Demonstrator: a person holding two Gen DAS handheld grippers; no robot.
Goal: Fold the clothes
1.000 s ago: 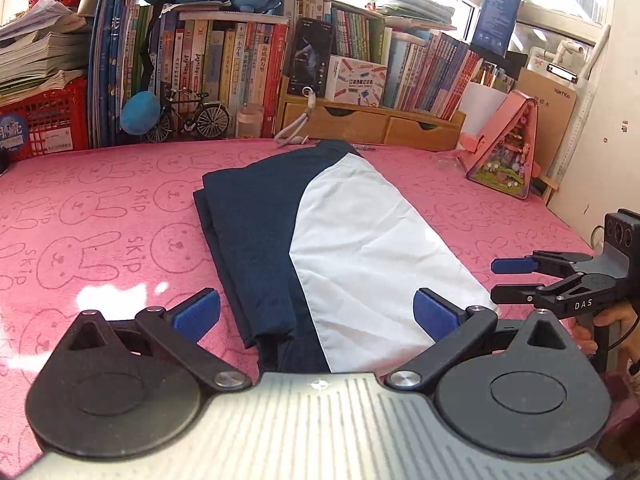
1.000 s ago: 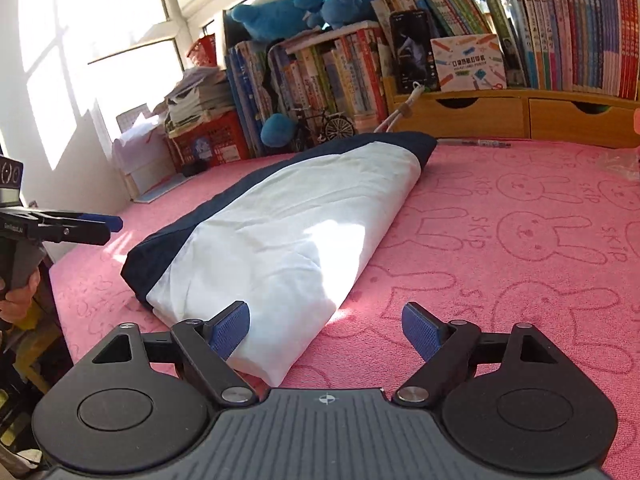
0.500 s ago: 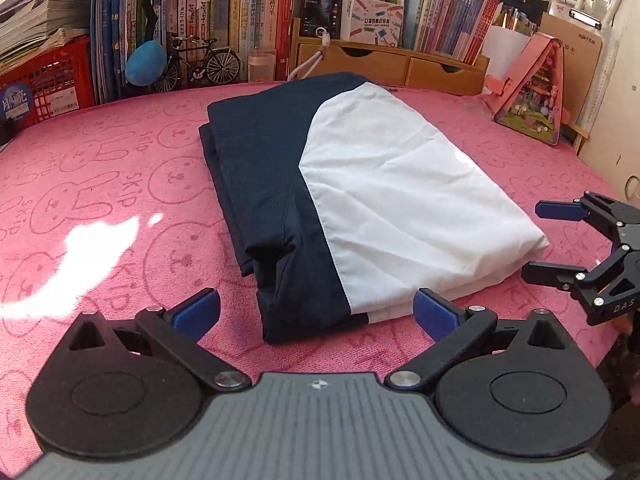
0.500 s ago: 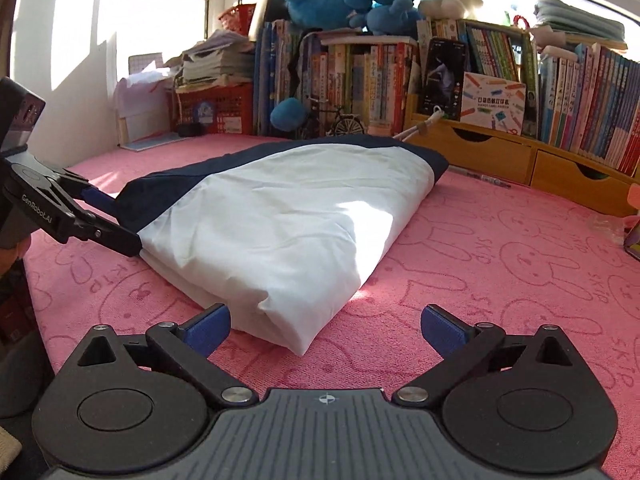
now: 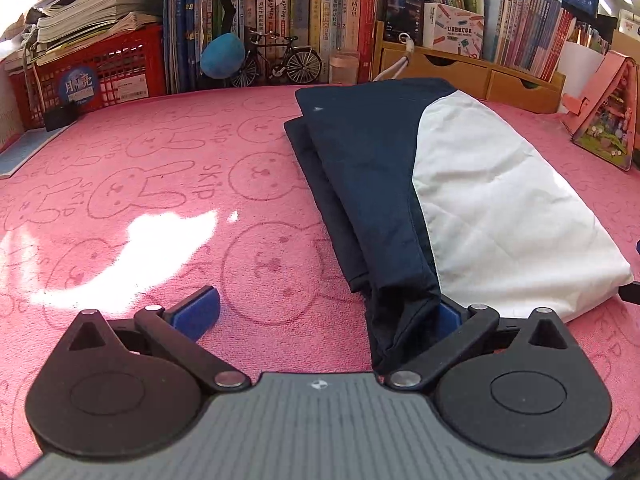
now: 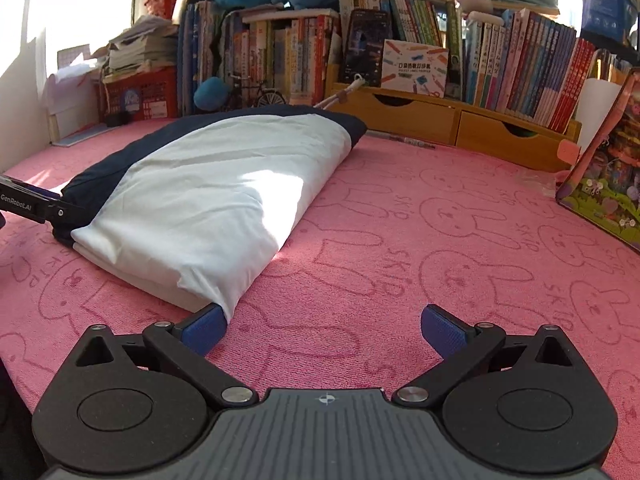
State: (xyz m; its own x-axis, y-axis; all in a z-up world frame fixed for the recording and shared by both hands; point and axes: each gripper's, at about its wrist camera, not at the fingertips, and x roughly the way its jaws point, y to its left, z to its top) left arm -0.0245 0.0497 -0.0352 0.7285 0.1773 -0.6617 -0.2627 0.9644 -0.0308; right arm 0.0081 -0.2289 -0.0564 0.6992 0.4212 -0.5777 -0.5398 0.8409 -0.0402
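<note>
A: Starting at the left, where is the garment point(image 5: 460, 184) sitting from the left gripper point(image 5: 326, 312)?

B: It is lying on the pink rabbit-print cover point(image 5: 160, 184), stretching from about five o'clock near the tool up toward one o'clock, its long axis running away toward the bookshelf point(image 5: 280, 20). The navy corner is draping over the gripper's right-hand pad; the other pad is standing clear over bare cover. The jaws are spread wide, clamping nothing.

A: And the right gripper point(image 6: 322, 326)?

B: Also gaping fully, nothing between the pads. The white corner of the garment point(image 6: 224, 200) is touching its left-hand pad at nine o'clock, the bundle running off toward eleven.

A: So which hand is nearer?

B: Both are sitting at the near short end, one per corner. I'd judge that end is about to be pinched and carried toward the far end.

A: Texture?

B: Soft woven cloth, navy and white panels, already folded into a plump, rounded-edged oblong that is sagging at the corners.
</note>
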